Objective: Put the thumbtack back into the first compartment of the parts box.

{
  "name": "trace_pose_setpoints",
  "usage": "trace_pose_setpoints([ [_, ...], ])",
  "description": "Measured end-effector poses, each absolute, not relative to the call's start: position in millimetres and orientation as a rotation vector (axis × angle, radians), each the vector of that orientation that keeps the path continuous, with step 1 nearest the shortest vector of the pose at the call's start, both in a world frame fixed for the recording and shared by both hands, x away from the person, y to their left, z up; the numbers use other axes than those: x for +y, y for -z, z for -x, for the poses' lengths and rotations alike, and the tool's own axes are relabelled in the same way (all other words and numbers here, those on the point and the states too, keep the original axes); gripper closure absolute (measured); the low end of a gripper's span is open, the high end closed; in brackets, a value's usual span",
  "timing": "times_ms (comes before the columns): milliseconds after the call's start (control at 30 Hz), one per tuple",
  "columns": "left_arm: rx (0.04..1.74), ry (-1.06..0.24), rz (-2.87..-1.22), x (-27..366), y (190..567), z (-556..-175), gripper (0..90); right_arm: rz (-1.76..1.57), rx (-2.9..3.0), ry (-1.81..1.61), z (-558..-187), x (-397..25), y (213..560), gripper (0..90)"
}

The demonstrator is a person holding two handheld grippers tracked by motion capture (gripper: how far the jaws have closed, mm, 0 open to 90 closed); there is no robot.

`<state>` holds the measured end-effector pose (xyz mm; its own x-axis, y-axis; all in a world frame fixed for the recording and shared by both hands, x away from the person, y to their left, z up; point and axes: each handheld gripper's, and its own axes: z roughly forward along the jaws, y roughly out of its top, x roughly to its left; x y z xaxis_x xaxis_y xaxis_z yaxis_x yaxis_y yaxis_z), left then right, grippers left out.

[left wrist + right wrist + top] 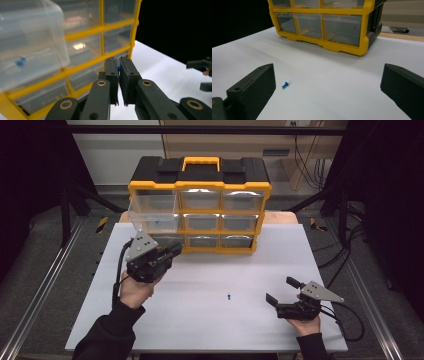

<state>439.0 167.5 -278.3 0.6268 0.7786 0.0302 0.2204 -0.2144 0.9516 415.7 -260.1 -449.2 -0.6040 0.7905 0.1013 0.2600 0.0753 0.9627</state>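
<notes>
Transfer step: left gripper (119,72) fingers pinch a blue pushpin (118,69); next we release it into the open drawer (152,215). Right gripper (285,293) fingers gape, empty.

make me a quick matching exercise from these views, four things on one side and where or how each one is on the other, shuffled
Things:
1. left gripper
2. right gripper
3. blue pushpin on the table
4. pulled-out drawer

States:
A. sticks out of the left column of the yellow organizer
B. jaws wide apart, low over the white table
C. lies loose on the white surface in front of the organizer
D. jaws nearly together on a small blue piece

Pairs: 1-D, 2-B, 3-C, 4-A
</notes>
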Motion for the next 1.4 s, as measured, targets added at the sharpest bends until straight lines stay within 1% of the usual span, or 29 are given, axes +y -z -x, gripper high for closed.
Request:
trace_pose_setpoints([
  [33, 0.815, -0.635, -1.752, 167.5, 278.3, -439.0, 84.6, -1.038, 1.907, -1.551, -415.7, -260.1, 449.2, 0.6],
  [67, 0.81, -0.653, -1.746, 170.8, 268.9, -439.6, 84.6, -1.003, 1.912, -1.548, -416.6, -262.2, 449.6, 0.6],
  [100, 0.81, -0.661, -1.739, 171.7, 264.8, -440.4, 84.6, -1.052, 1.9, -1.553, -415.4, -259.9, 448.5, 0.6],
  [200, 0.811, -0.681, -1.733, 174.5, 253.5, -443.8, 84.6, -1.039, 1.9, -1.556, -415.5, -260.3, 448.8, 0.6],
  [367, 0.81, -0.705, -1.731, 176.6, 240.2, -448.9, 84.6, -1.037, 1.903, -1.553, -415.7, -260.8, 448.7, 0.6],
  [400, 0.812, -0.727, -1.728, 175.5, 234.4, -451.7, 84.6, -1.039, 1.901, -1.554, -415.8, -260.4, 448.8, 0.6],
  [567, 0.82, -0.758, -1.726, 175.1, 224.6, -459.6, 84.6, -1.026, 1.904, -1.545, -415.8, -261.4, 448.8, 0.6],
  [733, 0.834, -0.76, -1.72, 177.4, 215.2, -475.0, 84.6, -1.024, 1.905, -1.536, -416.2, -261.6, 449.0, 0.6],
  [1133, 0.889, -0.801, -1.724, 189.8, 211.8, -505.2, 84.4, -1.031, 1.908, -1.555, -415.6, -260.7, 448.9, 0.6],
  [1400, 0.94, -0.819, -1.741, 198.7, 219.9, -520.9, 84.3, -1.03, 1.906, -1.554, -415.7, -261.0, 448.8, 0.6],
])
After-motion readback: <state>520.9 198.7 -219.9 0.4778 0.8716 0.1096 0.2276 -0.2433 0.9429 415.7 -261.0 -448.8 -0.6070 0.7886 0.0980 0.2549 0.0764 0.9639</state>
